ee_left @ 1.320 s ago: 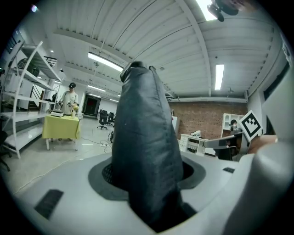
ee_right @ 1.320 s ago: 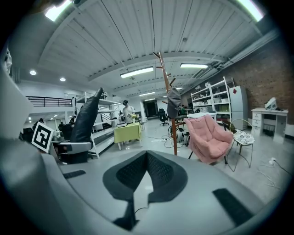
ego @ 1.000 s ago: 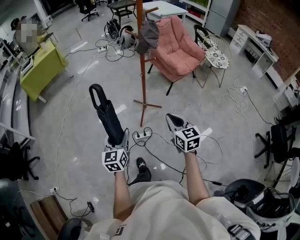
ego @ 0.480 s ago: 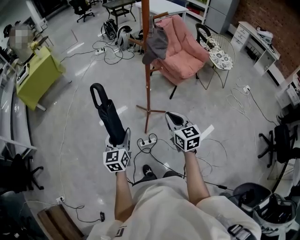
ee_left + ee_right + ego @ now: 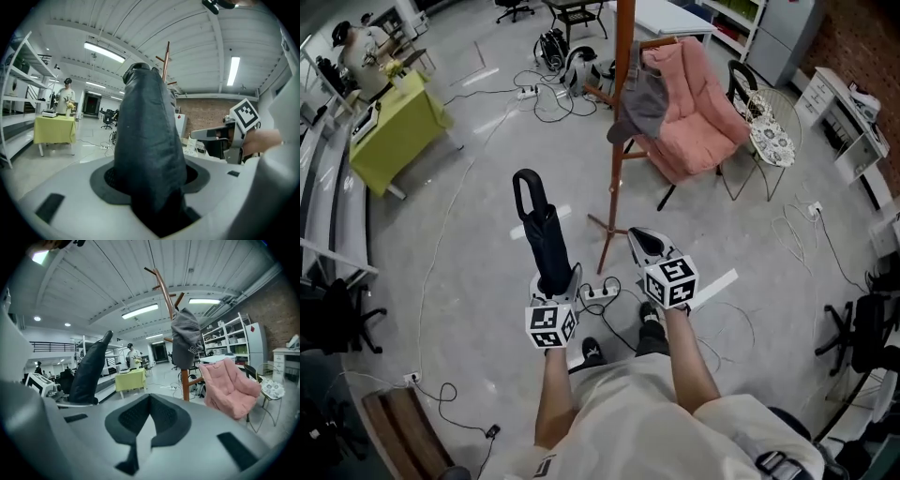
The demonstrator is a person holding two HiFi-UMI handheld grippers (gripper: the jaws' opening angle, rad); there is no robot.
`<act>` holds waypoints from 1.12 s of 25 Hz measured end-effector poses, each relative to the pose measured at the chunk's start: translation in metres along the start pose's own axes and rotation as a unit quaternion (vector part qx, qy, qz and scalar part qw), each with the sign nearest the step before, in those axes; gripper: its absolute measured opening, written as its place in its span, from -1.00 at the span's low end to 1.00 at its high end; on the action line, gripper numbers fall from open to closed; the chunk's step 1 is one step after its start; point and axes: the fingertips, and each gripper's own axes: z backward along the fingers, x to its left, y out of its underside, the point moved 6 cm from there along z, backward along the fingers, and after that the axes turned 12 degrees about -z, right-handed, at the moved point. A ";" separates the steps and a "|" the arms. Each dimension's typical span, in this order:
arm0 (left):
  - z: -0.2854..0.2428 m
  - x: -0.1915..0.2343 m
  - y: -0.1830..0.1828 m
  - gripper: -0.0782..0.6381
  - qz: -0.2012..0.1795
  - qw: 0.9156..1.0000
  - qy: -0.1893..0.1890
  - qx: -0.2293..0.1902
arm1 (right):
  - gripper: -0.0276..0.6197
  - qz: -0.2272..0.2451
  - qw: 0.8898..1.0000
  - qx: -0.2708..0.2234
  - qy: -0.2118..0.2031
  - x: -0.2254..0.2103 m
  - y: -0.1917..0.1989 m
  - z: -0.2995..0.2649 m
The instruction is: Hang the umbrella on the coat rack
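Carry-over step: L tool (image 5: 555, 289) clamped on umbrella (image 5: 546, 234) base, handle loop up; R tool (image 5: 647, 246) jaws together, empty. Ahead: rack (image 5: 621, 141) w/ grey garment (image 5: 639, 108). Next, prob: raise, hook loop over free peg (image 5: 151, 271)

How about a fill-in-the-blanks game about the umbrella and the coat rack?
1. The left claw is shut on an umbrella coloured ____.
2. The right claw is shut and holds ____.
3. On the coat rack hangs a ____ garment.
4. The armchair behind the rack is ____.

Missing words: black; nothing; grey; pink.
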 end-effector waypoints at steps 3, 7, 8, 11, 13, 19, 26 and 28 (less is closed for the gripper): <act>-0.022 -0.014 0.002 -0.06 0.019 1.000 -0.015 0.001 | -0.91 0.018 0.999 0.013 -0.032 -0.010 -0.015 -0.015; -0.051 -0.042 0.002 -0.06 0.051 0.998 -0.026 0.004 | -0.90 0.028 0.998 0.021 -0.057 -0.035 -0.033 -0.026; -0.058 -0.046 0.001 -0.06 0.058 0.998 -0.029 0.002 | -0.91 0.029 0.997 0.019 -0.063 -0.041 -0.038 -0.030; -0.076 -0.056 0.002 -0.06 0.052 0.998 -0.034 0.002 | -0.90 0.029 0.996 0.017 -0.083 -0.054 -0.048 -0.043; -0.083 -0.065 0.004 -0.06 0.042 0.999 -0.034 0.006 | -0.90 0.032 0.995 0.023 -0.094 -0.060 -0.049 -0.047; -0.094 -0.076 0.023 -0.06 0.031 0.999 -0.044 0.007 | -0.90 0.050 0.991 0.034 -0.122 -0.070 -0.044 -0.055; -0.114 -0.073 0.052 -0.06 0.033 0.998 -0.052 0.004 | -0.90 0.061 0.989 0.062 -0.123 -0.089 -0.028 -0.057; -0.121 -0.073 0.063 -0.06 0.031 0.998 -0.045 0.005 | -0.91 0.061 0.988 0.070 -0.121 -0.092 -0.025 -0.058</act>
